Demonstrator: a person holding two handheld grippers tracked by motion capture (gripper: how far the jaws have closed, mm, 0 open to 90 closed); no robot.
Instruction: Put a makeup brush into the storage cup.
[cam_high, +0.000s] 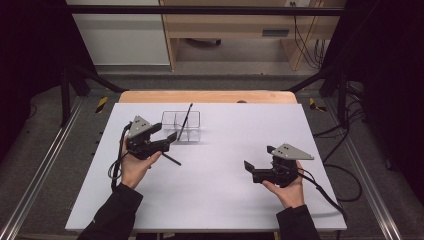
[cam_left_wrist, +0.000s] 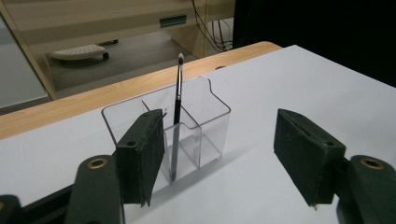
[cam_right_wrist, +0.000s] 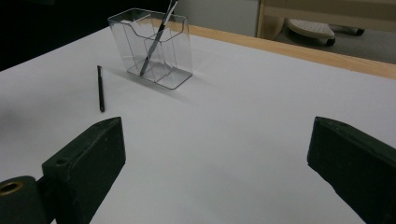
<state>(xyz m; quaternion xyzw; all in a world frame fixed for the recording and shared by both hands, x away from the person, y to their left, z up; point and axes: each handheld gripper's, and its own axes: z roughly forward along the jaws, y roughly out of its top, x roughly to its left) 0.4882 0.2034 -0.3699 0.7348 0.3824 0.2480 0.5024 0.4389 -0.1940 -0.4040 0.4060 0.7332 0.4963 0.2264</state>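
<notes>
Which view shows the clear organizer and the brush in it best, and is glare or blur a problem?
Left gripper view: sharpest, clear organizer close, brush crisp, walls faintly reflective. Right gripper view: organizer farther off, readable, soft shadow beside it. High view: small and coarse, dark surroundings, even light on the white table, no strong glare.

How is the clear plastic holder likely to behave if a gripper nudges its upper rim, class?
The clear holder looks thin-walled and nearly empty, so probably light; it would likely slide on the smooth white table. A push near the rim might tip it, since it stands tall on a small base. The leaning brush would probably rattle or shift.
</notes>
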